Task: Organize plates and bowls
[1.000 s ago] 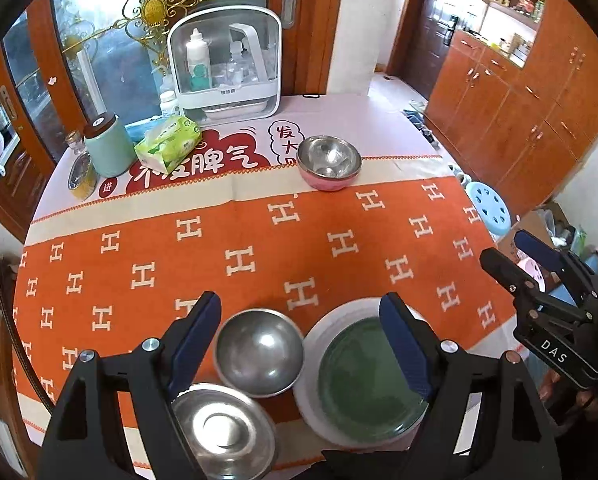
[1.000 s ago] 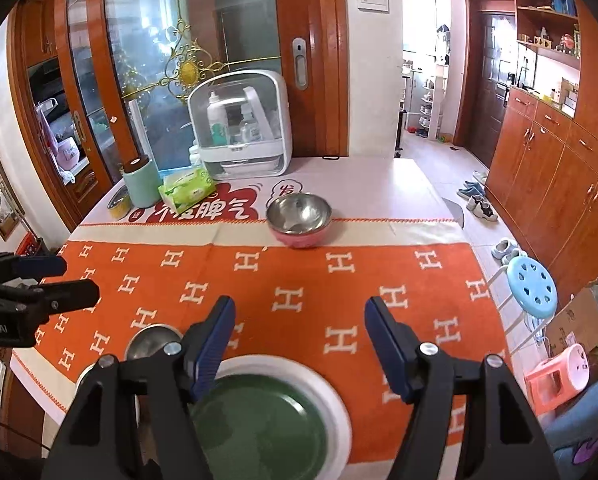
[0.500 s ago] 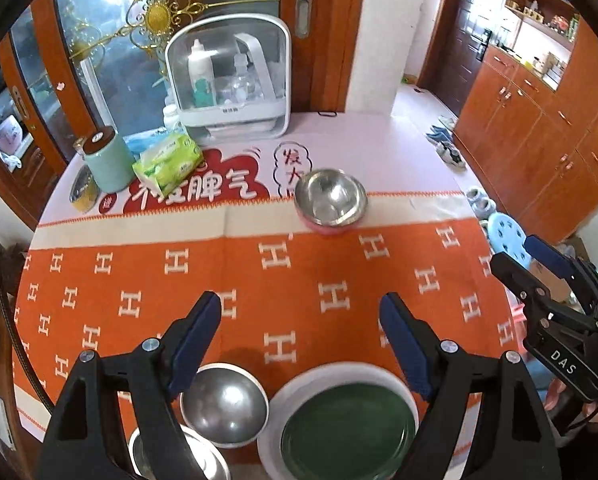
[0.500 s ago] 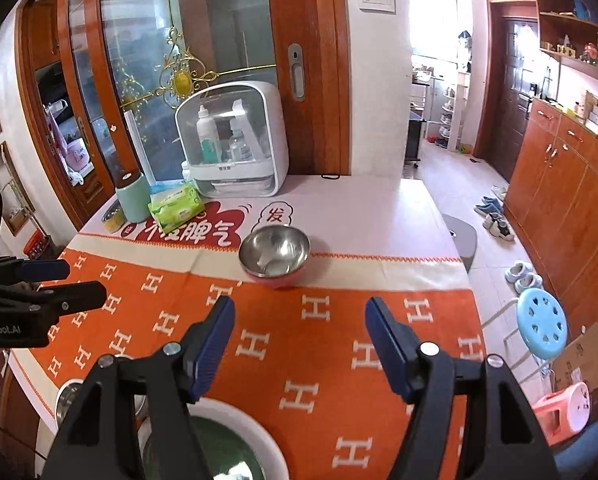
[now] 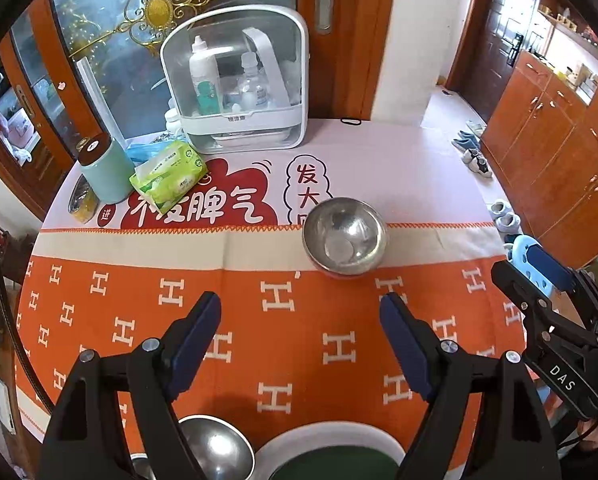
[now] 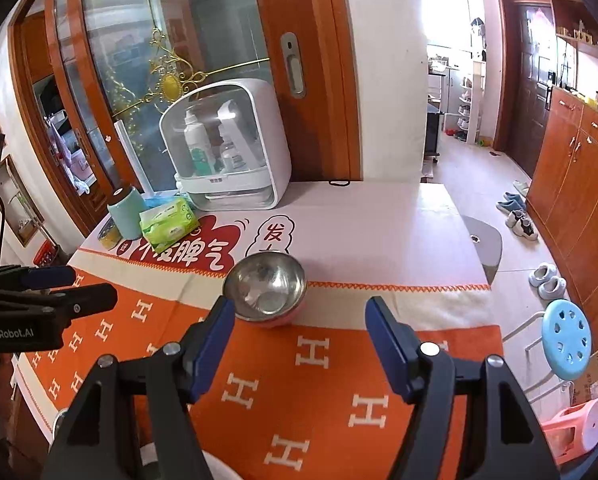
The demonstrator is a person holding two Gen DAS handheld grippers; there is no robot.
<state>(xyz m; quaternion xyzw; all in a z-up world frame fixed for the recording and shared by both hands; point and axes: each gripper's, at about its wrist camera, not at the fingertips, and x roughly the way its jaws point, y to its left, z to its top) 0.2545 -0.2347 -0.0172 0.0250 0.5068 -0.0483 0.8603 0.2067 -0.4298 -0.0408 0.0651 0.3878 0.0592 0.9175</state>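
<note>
You are holding both grippers, left (image 5: 300, 316) and right (image 6: 299, 320), spread wide and empty over the orange tablecloth (image 5: 299, 320). An empty steel bowl (image 5: 345, 235) is sitting at frame centre; a clear storage case (image 5: 239, 80) upper left is holding bottles.

Your table's far end: white clear-front case (image 5: 239, 80) holding bottles, green tissue pack (image 5: 169, 176) just in front of it, mint canister (image 5: 105, 168) to its left, small yellow tin (image 5: 82, 200) beside that. Blue stool (image 6: 567, 344) on your floor, shoes (image 6: 547, 276) near it.
</note>
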